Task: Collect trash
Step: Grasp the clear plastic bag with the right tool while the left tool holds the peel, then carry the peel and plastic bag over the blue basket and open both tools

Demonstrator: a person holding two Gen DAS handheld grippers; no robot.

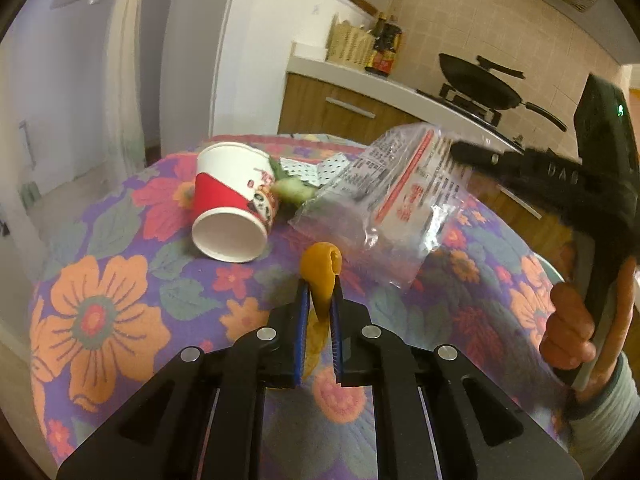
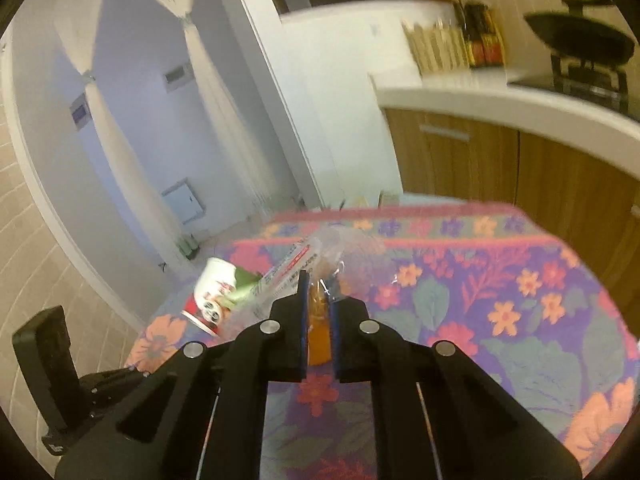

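On the floral tablecloth [image 1: 100, 280] at far left lies a tipped paper cup [image 1: 232, 208], mouth toward the left camera, with green scraps [image 1: 294, 192] and a dotted paper [image 1: 316, 170] touching behind it; all uncollected. Centre: left gripper [image 1: 320, 284] is clamped on an orange peel [image 1: 322, 268], lifted clear of the cloth, probably so it can be carried off without dragging. To the right, the right gripper [image 2: 319, 280] pinches the clear plastic bag [image 1: 400, 184], raised above the table; something orange shows between its fingers, identity uncertain.
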